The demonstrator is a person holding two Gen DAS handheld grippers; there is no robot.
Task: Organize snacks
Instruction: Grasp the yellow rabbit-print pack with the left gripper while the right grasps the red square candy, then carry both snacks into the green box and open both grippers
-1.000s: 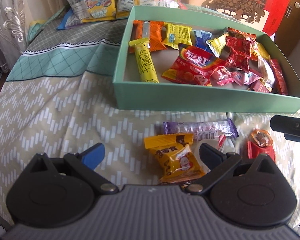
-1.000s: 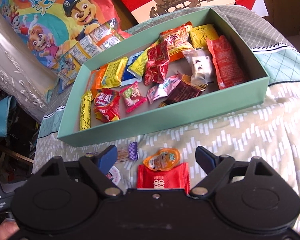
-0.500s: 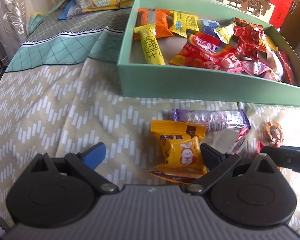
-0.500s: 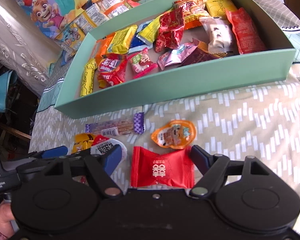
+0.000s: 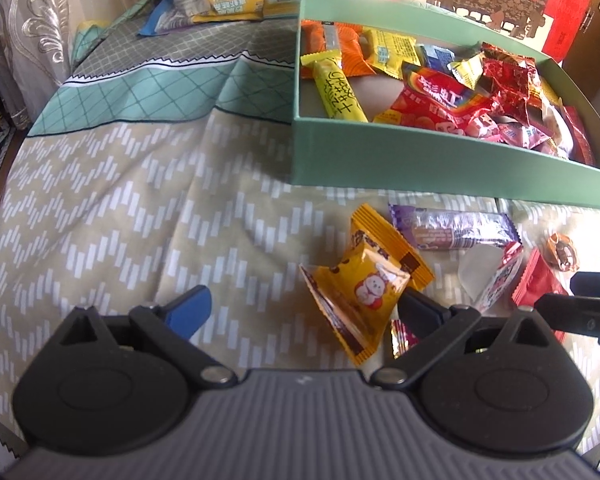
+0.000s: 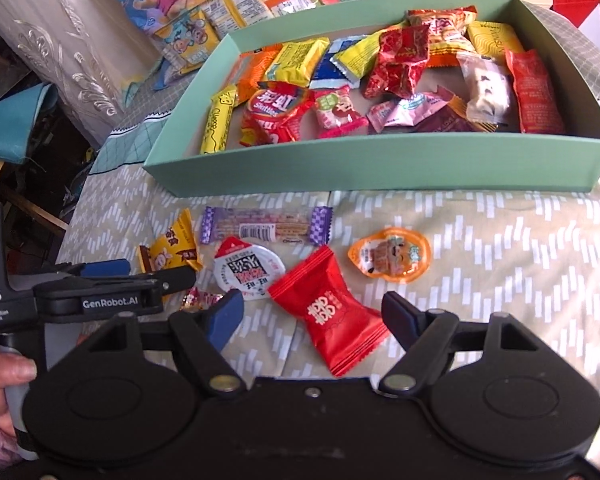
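Both tongs released: right gripper (image 6: pixel 312 312) straddles red packet (image 6: pixel 327 311), left gripper (image 5: pixel 304 308) beside yellow packet (image 5: pixel 362 280); center before squeezing.

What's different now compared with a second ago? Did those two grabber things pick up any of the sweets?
Nothing was picked up. Both grippers crept in over the loose sweets: the left gripper now straddles the yellow packet, the right gripper the red packet, which now looks tilted because that gripper rolled. Both stay open. The green box and its contents have not changed.
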